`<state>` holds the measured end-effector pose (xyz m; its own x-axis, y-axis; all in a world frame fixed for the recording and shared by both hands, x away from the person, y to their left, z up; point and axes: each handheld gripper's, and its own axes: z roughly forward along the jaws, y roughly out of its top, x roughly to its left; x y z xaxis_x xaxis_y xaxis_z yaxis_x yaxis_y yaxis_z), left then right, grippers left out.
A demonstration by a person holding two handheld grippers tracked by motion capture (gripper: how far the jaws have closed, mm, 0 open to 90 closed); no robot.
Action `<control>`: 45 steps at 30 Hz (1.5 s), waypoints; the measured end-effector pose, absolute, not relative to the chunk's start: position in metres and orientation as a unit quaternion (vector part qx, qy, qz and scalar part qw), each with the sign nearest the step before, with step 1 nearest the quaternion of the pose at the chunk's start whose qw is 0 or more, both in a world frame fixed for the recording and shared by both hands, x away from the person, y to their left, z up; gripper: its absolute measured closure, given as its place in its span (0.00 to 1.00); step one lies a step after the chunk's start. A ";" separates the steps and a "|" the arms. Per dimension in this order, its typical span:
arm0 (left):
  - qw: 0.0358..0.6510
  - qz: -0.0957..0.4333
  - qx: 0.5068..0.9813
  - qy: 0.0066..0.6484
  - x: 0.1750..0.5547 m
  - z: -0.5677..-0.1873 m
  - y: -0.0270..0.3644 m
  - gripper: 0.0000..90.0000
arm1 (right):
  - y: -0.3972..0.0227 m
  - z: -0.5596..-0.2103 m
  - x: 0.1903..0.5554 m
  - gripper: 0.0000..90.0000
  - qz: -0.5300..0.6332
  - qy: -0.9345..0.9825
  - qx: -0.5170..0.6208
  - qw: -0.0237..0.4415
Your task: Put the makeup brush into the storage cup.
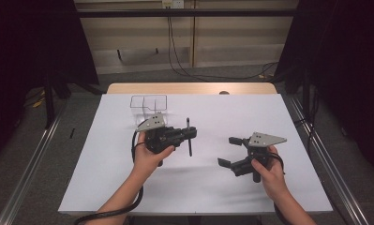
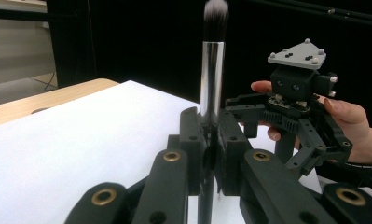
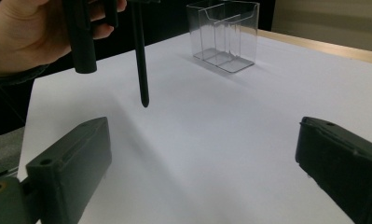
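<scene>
Item: makeup brush (image 2: 211, 65), slim, silver ferrule, dark handle, soft tuft uppermost. Location: clamped between the jaws of my left gripper (image 1: 190, 133), lifted clear of the white table sheet (image 1: 105, 178), roughly upright with the handle tip hanging free beneath.

Item: right gripper (image 1: 230, 151). Jaws spread wide, nothing between them; it hangs low over the sheet, well apart from the brush.

Item: clear organiser (image 1: 148, 104), compartmented, standing near the far edge of the sheet, beyond my left hand (image 1: 149, 157).

Step in hand, as I judge it: carrying the brush, pick-up done, placement not yet done. Next move calls for swinging the left gripper toward the organiser, keeping the brush vertical, centring the handle tip over one compartment, then lowering before I let go.

Room: bare sheet lies between brush and organiser. Cautions: thin clear walls are hard to read; the far sheet edge lies just behind the organiser, so a nudge could push it back.
</scene>
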<state>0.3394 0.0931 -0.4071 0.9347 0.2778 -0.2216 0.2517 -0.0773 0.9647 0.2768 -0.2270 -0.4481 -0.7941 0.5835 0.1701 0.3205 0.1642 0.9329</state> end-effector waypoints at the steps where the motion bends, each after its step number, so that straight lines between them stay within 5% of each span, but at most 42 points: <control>1: 0.654 0.011 0.734 0.181 0.340 -0.407 0.094 0.93 | -0.228 -0.448 0.277 0.03 0.572 0.755 0.299 0.116; 45: 0.656 0.034 0.727 0.198 0.344 -0.402 0.112 0.93 | -0.272 -0.452 0.262 0.03 0.569 0.739 0.330 0.147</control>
